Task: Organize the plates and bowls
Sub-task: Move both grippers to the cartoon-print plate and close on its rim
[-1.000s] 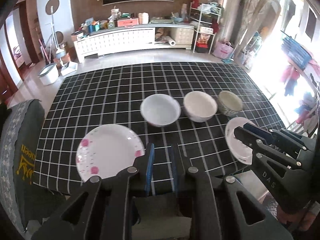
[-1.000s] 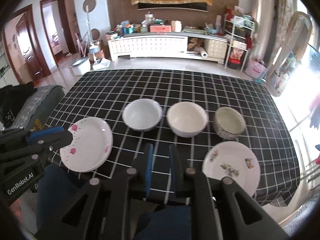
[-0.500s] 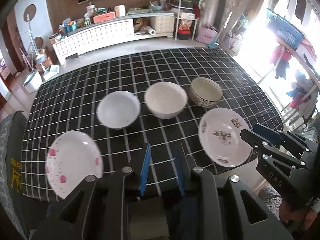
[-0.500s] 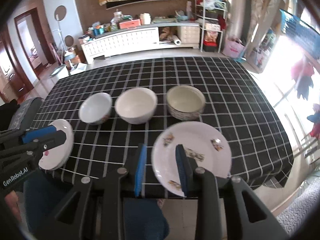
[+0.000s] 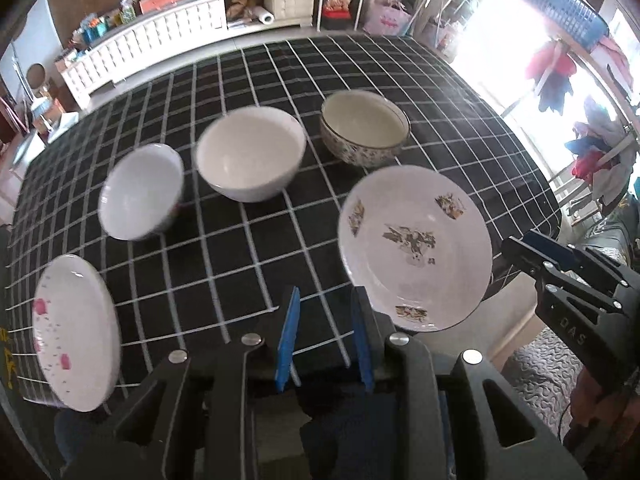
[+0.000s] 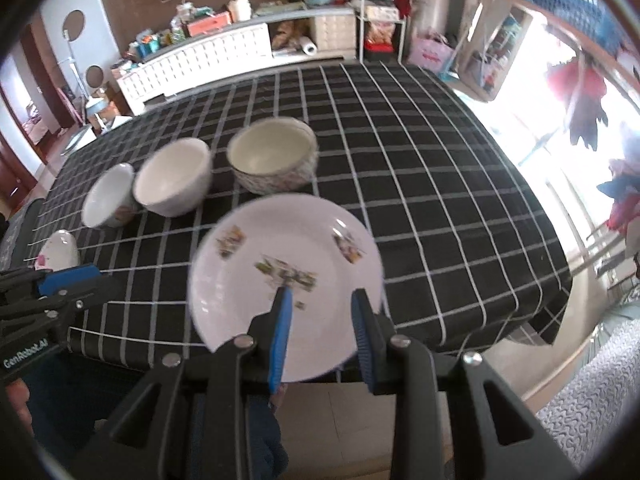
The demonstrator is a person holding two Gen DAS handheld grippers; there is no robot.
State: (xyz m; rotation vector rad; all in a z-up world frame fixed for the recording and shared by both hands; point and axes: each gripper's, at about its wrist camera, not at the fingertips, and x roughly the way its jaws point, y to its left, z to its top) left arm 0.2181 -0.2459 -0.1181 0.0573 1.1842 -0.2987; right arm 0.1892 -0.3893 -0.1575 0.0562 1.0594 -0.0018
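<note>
The right gripper [image 6: 320, 312] has its blue-padded fingers [image 6: 280, 332] spread apart, empty, poised over the near rim of the white round plate with flower prints [image 6: 286, 276] at the near right edge of the black grid-patterned tablecloth [image 6: 420, 184]; whether a pad touches the plate cannot be told. The left gripper [image 5: 326, 320] is likewise parted and grasps nothing, above the cloth just left of that plate. Beyond stand the patterned bowl [image 5: 365, 134], the large white bowl [image 5: 250, 152] and the small white bowl [image 5: 140, 192]. The pink-dotted white plate [image 5: 74, 332] lies near left.
</note>
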